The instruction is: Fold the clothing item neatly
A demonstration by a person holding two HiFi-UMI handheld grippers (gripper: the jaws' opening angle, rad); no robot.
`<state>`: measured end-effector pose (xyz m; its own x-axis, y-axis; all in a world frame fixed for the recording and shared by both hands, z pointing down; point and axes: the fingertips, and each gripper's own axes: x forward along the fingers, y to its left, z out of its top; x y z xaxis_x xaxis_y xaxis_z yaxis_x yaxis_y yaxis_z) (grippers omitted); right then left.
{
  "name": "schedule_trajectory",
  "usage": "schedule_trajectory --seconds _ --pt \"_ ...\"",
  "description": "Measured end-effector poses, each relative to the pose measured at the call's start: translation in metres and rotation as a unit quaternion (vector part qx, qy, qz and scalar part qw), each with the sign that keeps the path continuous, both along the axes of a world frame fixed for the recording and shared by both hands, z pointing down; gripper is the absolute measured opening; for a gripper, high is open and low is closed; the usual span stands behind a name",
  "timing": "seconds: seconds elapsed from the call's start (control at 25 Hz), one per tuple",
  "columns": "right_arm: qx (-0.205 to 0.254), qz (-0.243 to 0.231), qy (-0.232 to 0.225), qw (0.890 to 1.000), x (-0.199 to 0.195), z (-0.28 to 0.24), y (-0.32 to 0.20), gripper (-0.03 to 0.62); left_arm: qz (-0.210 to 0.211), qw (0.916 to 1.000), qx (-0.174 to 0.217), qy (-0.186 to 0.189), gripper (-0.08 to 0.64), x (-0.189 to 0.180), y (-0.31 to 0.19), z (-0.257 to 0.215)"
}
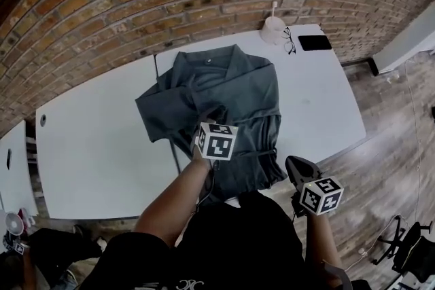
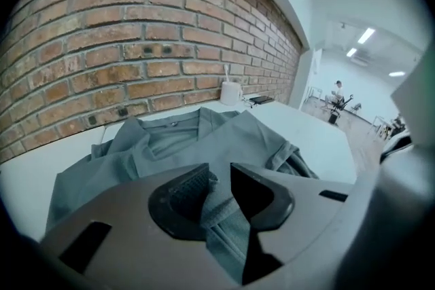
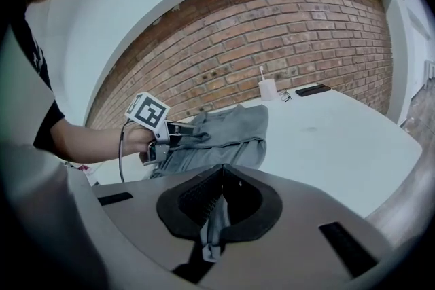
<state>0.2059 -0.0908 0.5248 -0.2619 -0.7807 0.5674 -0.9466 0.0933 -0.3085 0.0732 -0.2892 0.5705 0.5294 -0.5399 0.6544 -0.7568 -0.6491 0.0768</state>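
A grey-green shirt (image 1: pixel 231 88) lies collar-far on the white table (image 1: pixel 319 98), partly folded over itself. My left gripper (image 1: pixel 207 117) hovers over the shirt's near-left part. In the left gripper view a bunched fold of the shirt (image 2: pixel 204 139) fills the narrow gap of that gripper (image 2: pixel 216 190), touching both pads. My right gripper (image 1: pixel 291 163) is at the shirt's near-right corner, just past the table's front edge. Its jaws (image 3: pixel 221 197) are shut on a thin strip of the shirt's edge (image 3: pixel 209 238), which hangs below them. The right gripper view also shows the left gripper (image 3: pixel 178 136) on the shirt (image 3: pixel 231 129).
A white cup (image 1: pixel 274 29), glasses (image 1: pixel 289 41) and a black phone (image 1: pixel 314 43) sit at the table's far right corner by the brick wall. A second white table (image 1: pixel 95 146) adjoins on the left. Wooden floor (image 1: pixel 380 146) runs along the right.
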Motion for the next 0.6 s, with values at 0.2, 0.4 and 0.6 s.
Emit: schedule_trajectory --seconds 0.2,0.4,0.6 --pt "0.014 -0.034 -0.006 0.999 -0.018 -0.005 -0.026 0.002 -0.015 0.9991 0.012 0.038 0.112 -0.021 0.011 -0.029" --pt "0.023 -0.069 -0.009 0.997 -0.04 -0.008 -0.048 0.002 -0.094 0.9951 -0.025 0.015 0.112 -0.085 -0.006 -0.003" --pt "0.017 -0.083 -0.009 0.996 -0.049 -0.005 -0.05 0.002 -0.091 0.9905 -0.101 0.018 0.112 -0.092 -0.011 0.026"
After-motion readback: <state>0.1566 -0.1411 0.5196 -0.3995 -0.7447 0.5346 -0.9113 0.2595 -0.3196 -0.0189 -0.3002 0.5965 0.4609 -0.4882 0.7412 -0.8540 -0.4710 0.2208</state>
